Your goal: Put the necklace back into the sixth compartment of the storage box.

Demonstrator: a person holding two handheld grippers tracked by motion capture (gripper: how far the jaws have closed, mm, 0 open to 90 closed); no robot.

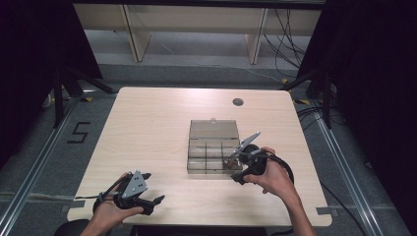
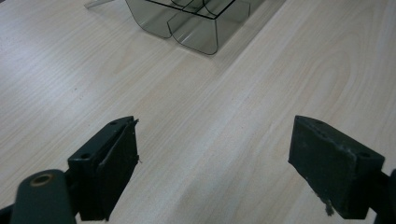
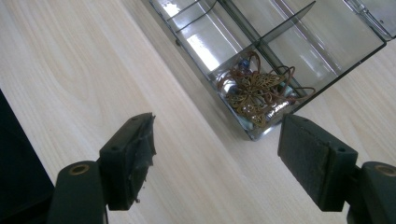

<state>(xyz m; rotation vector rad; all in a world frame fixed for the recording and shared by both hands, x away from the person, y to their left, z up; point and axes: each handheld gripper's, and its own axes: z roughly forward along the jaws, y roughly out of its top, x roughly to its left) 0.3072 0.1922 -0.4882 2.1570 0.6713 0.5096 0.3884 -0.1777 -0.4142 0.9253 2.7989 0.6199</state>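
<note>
Item 1. Pale wood-grain table with rounded corners [image 1: 147,128]: my work surface; a small round dark grommet [image 1: 238,102] sits toward its 1 o'clock edge.

Item 2. Smoky transparent plastic compartment box with a hinged lid [image 1: 213,152]: just right of table centre, lid laid open toward 12 o'clock, interior split by thin dividers. In my left gripper view a rounded corner of it [image 2: 196,28] lies at 12 o'clock, well apart from my jaws.

Item 3. Brass-coloured filigree butterfly ornament tangled with thin coppery wire loops and small beads [image 3: 259,93]: lies inside the box's corner compartment, the one nearest my right gripper, at the box's 4 o'clock corner in the high view [image 1: 230,163].

Item 4. My left gripper [image 1: 152,187]: held at the table's 7 o'clock corner, jaws spread wide over bare wood, nothing between them [image 2: 215,163].

Item 5. My right gripper [image 1: 235,160]: at the box's 4 o'clock corner, jaws parted wide and empty [image 3: 217,158]; the ornament's compartment sits just beyond them, toward 1 o'clock in the right gripper view.
</note>
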